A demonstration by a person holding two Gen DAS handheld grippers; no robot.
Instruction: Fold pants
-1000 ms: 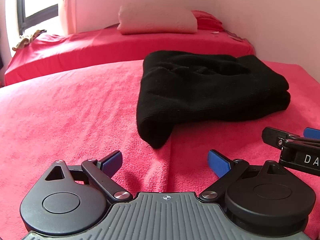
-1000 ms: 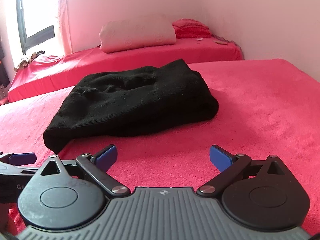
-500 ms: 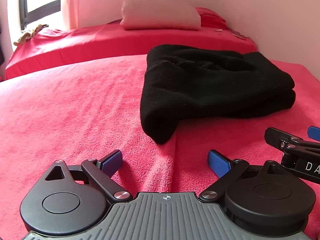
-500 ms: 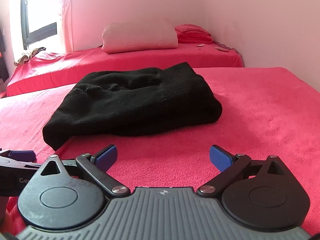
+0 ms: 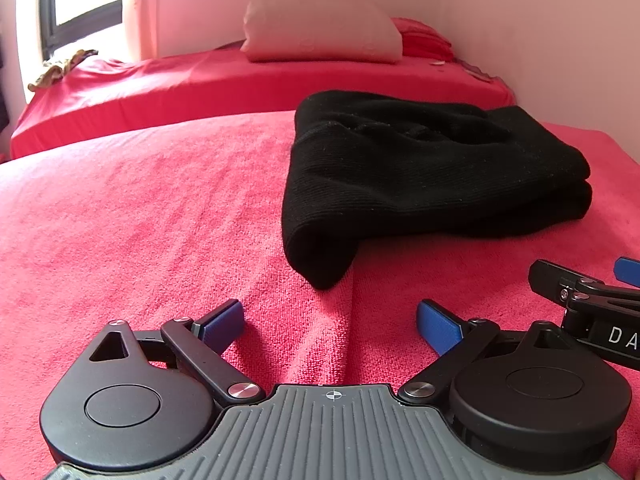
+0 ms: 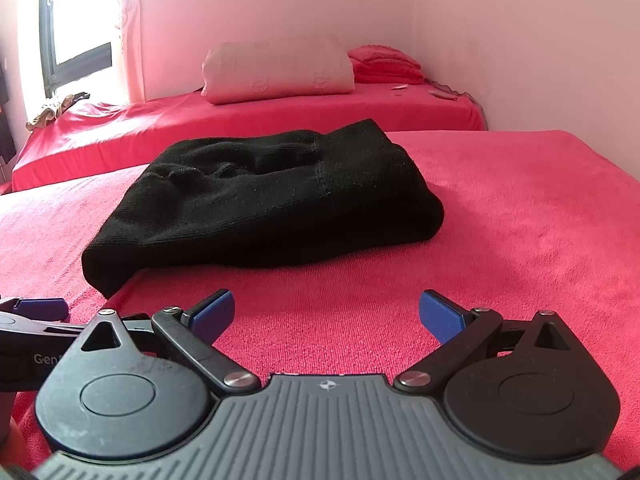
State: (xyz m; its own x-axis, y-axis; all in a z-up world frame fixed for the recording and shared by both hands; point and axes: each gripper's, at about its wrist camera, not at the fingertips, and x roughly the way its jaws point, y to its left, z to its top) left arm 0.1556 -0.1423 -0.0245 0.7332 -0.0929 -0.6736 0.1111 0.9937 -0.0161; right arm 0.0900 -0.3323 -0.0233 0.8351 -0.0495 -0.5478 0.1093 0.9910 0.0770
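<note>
The black pants (image 5: pixel 420 176) lie folded in a thick bundle on the red towel-covered surface (image 5: pixel 140 208); they also show in the right wrist view (image 6: pixel 272 204). My left gripper (image 5: pixel 330 320) is open and empty, just short of the bundle's near left corner. My right gripper (image 6: pixel 326 312) is open and empty, a little in front of the bundle. Each gripper shows at the edge of the other's view: the right one (image 5: pixel 592 296) and the left one (image 6: pixel 36 312).
A bed with a red sheet (image 6: pixel 240 120) lies behind, with a pale pillow (image 6: pixel 280 68) and folded red cloth (image 6: pixel 384 64) on it. A wall (image 6: pixel 520 40) runs along the right, a window (image 5: pixel 80 12) at the far left.
Both grippers have drawn back and dipped slightly; the pants sit lower in both views. The pants themselves have not moved. Both grippers stay open.
</note>
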